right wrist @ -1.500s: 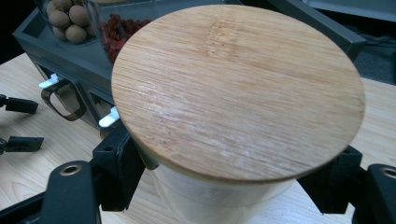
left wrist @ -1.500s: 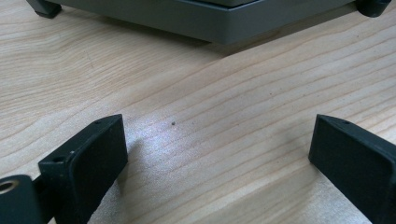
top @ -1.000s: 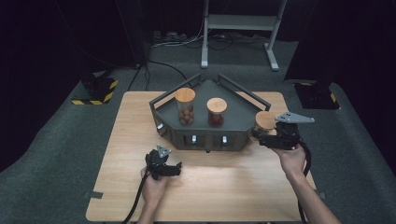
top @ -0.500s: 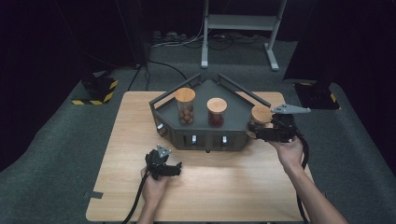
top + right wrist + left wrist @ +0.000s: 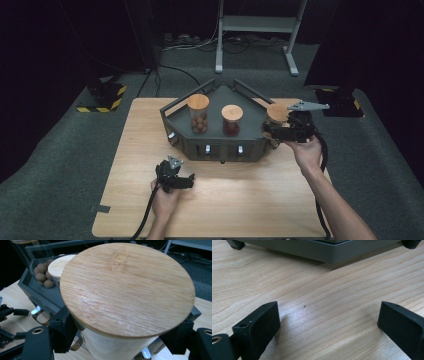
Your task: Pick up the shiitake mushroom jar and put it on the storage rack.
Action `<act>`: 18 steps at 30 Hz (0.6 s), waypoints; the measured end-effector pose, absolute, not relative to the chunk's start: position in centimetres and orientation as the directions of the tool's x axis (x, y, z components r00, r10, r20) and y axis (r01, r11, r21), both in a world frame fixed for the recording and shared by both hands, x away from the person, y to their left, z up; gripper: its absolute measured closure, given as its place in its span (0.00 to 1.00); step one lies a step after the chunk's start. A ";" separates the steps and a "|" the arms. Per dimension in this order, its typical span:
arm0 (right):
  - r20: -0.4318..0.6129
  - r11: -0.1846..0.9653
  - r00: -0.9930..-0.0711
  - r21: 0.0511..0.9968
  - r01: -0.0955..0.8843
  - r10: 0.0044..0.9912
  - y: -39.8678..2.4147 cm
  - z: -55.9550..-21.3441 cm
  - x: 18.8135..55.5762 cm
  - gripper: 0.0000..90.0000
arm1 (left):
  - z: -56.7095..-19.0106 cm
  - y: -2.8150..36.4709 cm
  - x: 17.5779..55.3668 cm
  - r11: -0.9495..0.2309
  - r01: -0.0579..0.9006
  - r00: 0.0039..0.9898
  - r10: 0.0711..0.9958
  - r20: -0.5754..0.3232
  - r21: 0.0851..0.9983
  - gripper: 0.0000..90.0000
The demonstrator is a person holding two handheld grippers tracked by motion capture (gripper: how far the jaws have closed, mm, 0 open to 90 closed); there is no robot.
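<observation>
Right gripper (image 5: 274, 131) is clamped on a jar (image 5: 276, 115) with a bamboo lid, at the right corner of the grey tray (image 5: 220, 144). High view: jar sits at the tray's right end, can't tell from there if it's over the rim or just beside it.

Right gripper view fills in the grip: both black jaws press the jar's pale wall just under the lid (image 5: 127, 287), one each side. Jar is tilted toward the camera. Contents not visible. Behind it, a second lid (image 5: 58, 265) and a jar of brown balls (image 5: 42, 275) in the tray.

High view gives the layout the close-ups miss: two jars standing in the tray, the left one (image 5: 198, 114) holding brown balls, the middle one (image 5: 232, 120) something dark red. Small clips along the tray's front wall.

Left gripper (image 5: 176, 181) rests low on the wooden table (image 5: 250, 200), near the front, well apart from the tray. Left gripper view: jaws spread wide, nothing between them, bare wood and the tray's base edge (image 5: 329, 255) ahead.

No readable labels or writing anywhere.
</observation>
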State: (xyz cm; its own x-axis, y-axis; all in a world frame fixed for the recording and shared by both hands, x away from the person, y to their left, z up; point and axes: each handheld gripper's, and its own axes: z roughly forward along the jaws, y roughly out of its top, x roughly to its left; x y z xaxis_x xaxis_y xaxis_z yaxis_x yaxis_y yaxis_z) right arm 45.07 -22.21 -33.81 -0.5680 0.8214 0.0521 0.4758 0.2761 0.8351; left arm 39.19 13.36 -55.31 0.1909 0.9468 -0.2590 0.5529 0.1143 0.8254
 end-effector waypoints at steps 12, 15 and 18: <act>0.037 0.290 -0.559 0.825 0.484 0.828 -21.0 -34.2 46.5 0.28 | -55.3 13.4 39.2 0.113 0.553 0.191 0.947 -0.258 0.825 0.05; 0.040 0.286 -0.556 0.826 0.487 0.830 -20.8 -34.3 46.9 0.28 | -55.3 13.4 39.2 0.113 0.553 0.191 0.947 -0.258 0.825 0.05; 0.039 0.284 -0.551 0.825 0.489 0.834 -20.7 -34.3 47.3 0.28 | -55.3 13.4 39.2 0.115 0.553 0.191 0.947 -0.260 0.825 0.05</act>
